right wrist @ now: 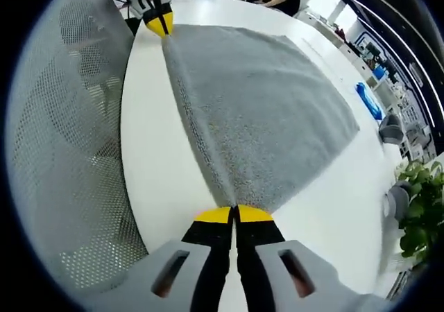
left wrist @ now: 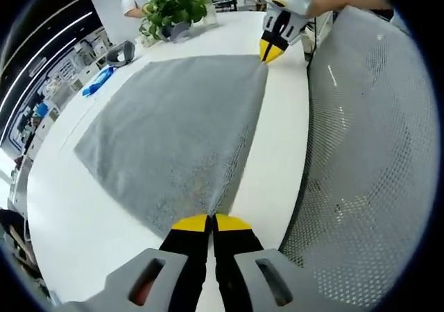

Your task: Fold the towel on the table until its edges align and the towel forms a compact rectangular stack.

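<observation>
Both my grippers are pinching corners of the grey terry towel (left wrist: 173, 125) on the white round table (left wrist: 76, 229).

My left gripper (left wrist: 211, 222) is clamping one near corner with its yellow-tipped jaws fully closed, and my right gripper (right wrist: 234, 214) is clamping the other corner the same way. The towel is lying flat and spread out, its near edge running taut between the two grippers beside the table edge. A grey mesh chair back (left wrist: 368, 152) is standing just past that edge; a green potted plant (left wrist: 177, 7) is sitting across the table.
</observation>
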Action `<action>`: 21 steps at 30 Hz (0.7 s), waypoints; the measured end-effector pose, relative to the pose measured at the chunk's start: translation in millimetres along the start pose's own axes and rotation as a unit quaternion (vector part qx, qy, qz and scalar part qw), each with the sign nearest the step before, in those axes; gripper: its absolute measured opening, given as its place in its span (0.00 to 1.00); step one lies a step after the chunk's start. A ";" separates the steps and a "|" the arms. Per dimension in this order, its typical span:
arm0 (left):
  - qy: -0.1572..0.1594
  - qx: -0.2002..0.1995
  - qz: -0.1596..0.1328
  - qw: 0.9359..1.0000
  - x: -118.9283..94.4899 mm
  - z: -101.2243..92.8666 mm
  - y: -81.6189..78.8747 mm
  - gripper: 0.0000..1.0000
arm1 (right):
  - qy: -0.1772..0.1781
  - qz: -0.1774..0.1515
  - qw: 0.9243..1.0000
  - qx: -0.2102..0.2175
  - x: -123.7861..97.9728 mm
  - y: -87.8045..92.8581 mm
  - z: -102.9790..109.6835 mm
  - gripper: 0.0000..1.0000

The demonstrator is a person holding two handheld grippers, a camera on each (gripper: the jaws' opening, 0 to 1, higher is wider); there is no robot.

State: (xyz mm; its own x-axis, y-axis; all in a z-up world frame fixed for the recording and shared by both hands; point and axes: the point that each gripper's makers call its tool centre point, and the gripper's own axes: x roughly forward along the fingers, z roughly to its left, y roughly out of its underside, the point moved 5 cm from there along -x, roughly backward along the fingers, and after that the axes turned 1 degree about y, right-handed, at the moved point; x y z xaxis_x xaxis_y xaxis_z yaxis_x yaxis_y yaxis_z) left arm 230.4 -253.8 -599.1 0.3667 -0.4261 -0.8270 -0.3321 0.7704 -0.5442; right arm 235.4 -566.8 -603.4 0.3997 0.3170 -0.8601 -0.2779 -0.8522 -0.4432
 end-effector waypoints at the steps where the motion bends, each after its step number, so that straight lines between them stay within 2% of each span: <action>1: -0.004 -0.005 -0.004 1.000 -2.2 2.0 -2.7 0.01 | 0.000 -0.005 1.000 0.016 -1.6 -1.5 -2.0 0.00; 6: -0.021 -0.019 -0.028 0.999 -18.4 5.5 -10.4 0.01 | 0.016 -0.034 0.998 0.050 -18.0 -6.0 -8.7 0.00; 10: -0.045 -0.001 -0.038 0.998 -32.1 6.5 -19.7 0.01 | 0.035 -0.047 0.996 0.074 -30.5 -12.7 -10.2 0.00; 14: -0.068 0.001 -0.040 0.997 -44.3 6.7 -28.9 0.01 | 0.057 -0.047 0.995 0.069 -39.0 -19.2 -8.7 0.00; 21: -0.087 -0.001 -0.052 0.995 -65.7 10.0 -40.0 0.01 | 0.082 -0.053 0.993 0.061 -58.2 -29.4 -12.0 0.00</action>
State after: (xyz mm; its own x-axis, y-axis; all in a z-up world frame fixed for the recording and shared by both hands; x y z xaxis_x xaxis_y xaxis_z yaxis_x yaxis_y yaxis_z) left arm 228.3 -251.8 -521.5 0.5436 -0.4153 -0.7294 -0.2867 0.7248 -0.6264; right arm 230.8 -565.2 -537.3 0.5667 0.3211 -0.7588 -0.3273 -0.7574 -0.5650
